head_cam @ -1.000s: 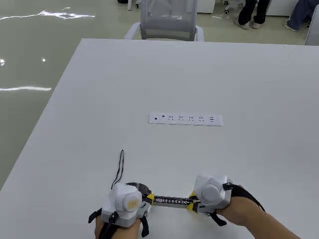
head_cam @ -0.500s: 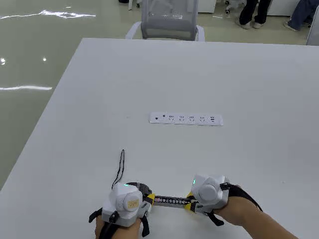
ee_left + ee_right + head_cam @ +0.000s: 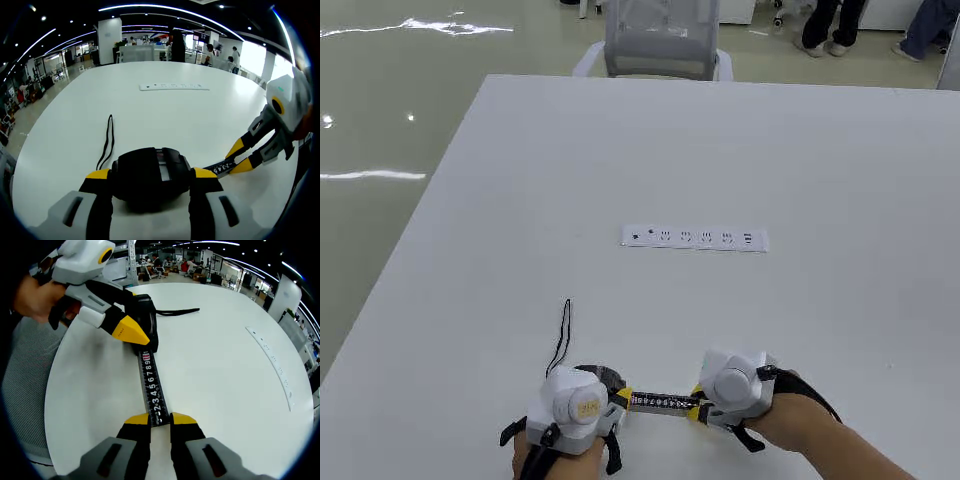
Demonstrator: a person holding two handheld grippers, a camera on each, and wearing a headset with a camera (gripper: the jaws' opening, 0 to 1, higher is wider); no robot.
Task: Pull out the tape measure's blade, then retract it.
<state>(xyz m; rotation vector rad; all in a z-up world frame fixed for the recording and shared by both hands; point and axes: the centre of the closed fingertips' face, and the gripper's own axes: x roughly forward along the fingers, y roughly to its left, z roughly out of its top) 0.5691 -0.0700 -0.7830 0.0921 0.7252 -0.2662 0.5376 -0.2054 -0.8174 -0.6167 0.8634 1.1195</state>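
A compact black tape measure case (image 3: 149, 320) sits on the white worktop (image 3: 720, 150), close to its near edge at 6 o'clock in the head view. The left gripper (image 3: 151, 176) is closed across the case's two flanks, its yellow-tipped jaws pressed against the sides. From the case mouth a short length of black blade with white numerals (image 3: 151, 390) is drawn out toward 3 o'clock, lying low along the worktop. Its free end is pinched between the jaws of the right gripper (image 3: 160, 419), which are shut on the tip. A thin black wrist strap (image 3: 560, 335) trails from the case toward 11 o'clock, and a flat white power strip (image 3: 695, 238) lies well apart at 12 o'clock.

The case is judged to be rigid and fairly dense for its size, so a firm squeeze across the flanks can be borne without harm. The blade is another matter: thin, springy metal, stiff only along its length and easily kinked if it is bent sideways. A constant return pull from the spring inside is to be expected. The blade is best held at its very end, where the hook gives purchase — the smooth faces are likely slippery. For the retraction, the tip should be fed back under control rather than let go, lest it whip into the case.
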